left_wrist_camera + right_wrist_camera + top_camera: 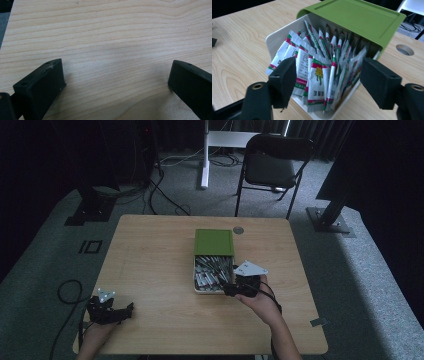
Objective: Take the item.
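Observation:
A white box (196, 281) with a green sliding lid (214, 242) pushed half back sits right of the table's middle. Several red, green and white sachets (212, 272) stand packed in its uncovered near half. My right gripper (231, 290) hovers at the box's near right corner. In the right gripper view its jaws (328, 70) stand open, spread across the box's (274, 37) open end and the sachets (317, 75), with the lid (357, 17) beyond. My left gripper (127, 311) rests at the table's near left corner, open (116, 72) over bare wood, holding nothing.
The wooden table (150, 260) has a round cable hole (238, 229) just behind the box. A black folding chair (272, 162) and a white desk leg (204, 155) stand beyond the far edge. Cables lie on the grey carpet at the left.

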{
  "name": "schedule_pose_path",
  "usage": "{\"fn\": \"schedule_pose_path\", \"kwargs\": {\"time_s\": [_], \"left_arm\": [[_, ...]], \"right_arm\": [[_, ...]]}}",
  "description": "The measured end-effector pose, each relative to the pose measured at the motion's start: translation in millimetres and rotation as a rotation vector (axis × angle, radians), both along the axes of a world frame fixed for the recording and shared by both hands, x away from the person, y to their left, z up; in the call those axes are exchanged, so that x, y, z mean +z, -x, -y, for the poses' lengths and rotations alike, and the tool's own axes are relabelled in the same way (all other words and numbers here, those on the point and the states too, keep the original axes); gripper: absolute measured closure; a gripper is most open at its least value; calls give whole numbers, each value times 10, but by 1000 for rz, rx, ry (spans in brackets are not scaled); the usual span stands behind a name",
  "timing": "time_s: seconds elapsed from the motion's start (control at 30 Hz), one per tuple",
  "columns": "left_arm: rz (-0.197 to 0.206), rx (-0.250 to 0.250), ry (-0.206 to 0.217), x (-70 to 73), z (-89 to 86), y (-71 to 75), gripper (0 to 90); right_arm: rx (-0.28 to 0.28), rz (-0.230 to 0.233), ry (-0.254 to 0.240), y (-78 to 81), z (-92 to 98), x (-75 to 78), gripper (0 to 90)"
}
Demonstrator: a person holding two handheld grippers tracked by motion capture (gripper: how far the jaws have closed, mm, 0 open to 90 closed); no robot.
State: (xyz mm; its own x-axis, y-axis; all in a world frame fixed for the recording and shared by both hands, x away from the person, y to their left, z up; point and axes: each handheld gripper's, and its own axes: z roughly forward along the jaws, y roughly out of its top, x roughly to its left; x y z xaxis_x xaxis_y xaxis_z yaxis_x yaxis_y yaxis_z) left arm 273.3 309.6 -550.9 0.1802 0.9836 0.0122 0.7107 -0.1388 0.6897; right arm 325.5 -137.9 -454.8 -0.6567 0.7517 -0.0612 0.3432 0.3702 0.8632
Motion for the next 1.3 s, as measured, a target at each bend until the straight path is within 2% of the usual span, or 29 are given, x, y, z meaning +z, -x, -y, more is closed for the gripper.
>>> {"fn": "schedule_pose_path", "kwargs": {"time_s": [0.13,0.17,0.23,0.27,0.33,0.43,0.93,1.3], "left_arm": [[-1,0,0,0,0,0,14],[0,0,0,0,0,0,14],[0,0,0,0,0,0,14],[-1,-1,0,0,0,0,14],[-1,-1,0,0,0,0,14],[-1,0,0,0,0,0,14],[-1,0,0,0,0,0,14],[-1,0,0,0,0,0,14]], "right_arm": [[31,-3,1,-35,-46,-39,469],[43,-9,2,-44,-55,-51,520],[59,-33,11,-67,-73,-83,546],[53,-40,19,-74,-80,-98,579],[44,-25,52,-84,-92,-119,664],[41,-33,52,-98,-111,-151,714],[8,-52,116,-156,-223,-279,790],[-41,-43,168,-158,-320,-331,783]]}}
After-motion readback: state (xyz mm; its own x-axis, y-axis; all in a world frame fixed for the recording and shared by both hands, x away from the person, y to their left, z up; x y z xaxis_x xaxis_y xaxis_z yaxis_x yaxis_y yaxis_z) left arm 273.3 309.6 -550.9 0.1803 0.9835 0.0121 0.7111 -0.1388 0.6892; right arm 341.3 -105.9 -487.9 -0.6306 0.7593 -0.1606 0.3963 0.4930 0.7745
